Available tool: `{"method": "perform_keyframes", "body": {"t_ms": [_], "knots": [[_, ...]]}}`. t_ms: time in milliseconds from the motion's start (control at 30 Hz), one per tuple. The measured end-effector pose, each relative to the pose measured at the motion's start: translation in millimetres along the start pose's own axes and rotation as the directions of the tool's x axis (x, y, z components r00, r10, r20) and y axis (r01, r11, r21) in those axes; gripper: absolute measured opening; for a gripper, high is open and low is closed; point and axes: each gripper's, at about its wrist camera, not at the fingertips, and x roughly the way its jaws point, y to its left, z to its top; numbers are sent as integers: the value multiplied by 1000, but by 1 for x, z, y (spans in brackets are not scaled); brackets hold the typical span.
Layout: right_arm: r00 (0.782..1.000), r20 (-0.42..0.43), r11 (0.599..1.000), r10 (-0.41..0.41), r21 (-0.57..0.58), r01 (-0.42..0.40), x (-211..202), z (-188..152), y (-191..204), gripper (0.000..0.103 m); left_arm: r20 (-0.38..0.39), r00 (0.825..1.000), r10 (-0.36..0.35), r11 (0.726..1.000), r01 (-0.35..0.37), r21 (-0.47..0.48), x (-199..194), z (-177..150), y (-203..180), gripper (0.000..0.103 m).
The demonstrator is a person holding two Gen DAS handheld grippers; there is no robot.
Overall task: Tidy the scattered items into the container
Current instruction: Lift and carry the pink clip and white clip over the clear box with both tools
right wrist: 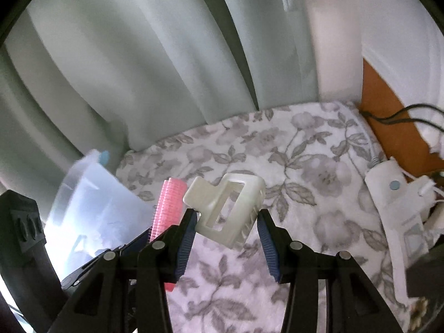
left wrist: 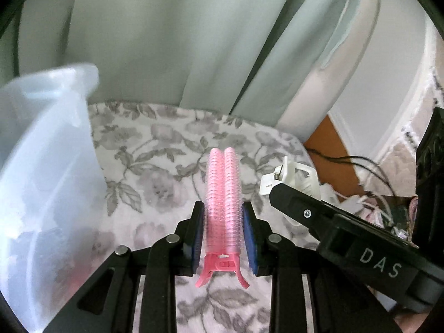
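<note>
Both grippers loaded above the floral blanket (right wrist: 305,149).
Left gripper (left wrist: 223,216) clamps a pink roller clip (left wrist: 223,194) — right gripper (right wrist: 226,216) pinches a white claw clip (right wrist: 230,208), clear container (left wrist: 41,166) alongside.

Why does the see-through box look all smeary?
Left wrist view: the plastic container is motion-blurred, while the pink hair clip is sharp. Right wrist view: the container and curtain smear, the white claw clip less so.

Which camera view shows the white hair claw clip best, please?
The right wrist view: the white hair claw clip sits whole and central between the right gripper pads. In the left wrist view only its hinge end shows, beyond the right gripper's black body, beside the pink roller clip.
</note>
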Motion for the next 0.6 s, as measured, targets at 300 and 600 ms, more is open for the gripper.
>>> {"method": "perform_keyframes", "body": {"t_ms": [300,600], "knots": [[995,83,998,51,-40,-48,-66,-12,41,49,95,995,-4,1000,6,-13,-75,-4,0,28],[982,155,990,106,-110,-89,-123,-31,87,49,202,979,5,999,3,-35,-149,-13,14,28]]}}
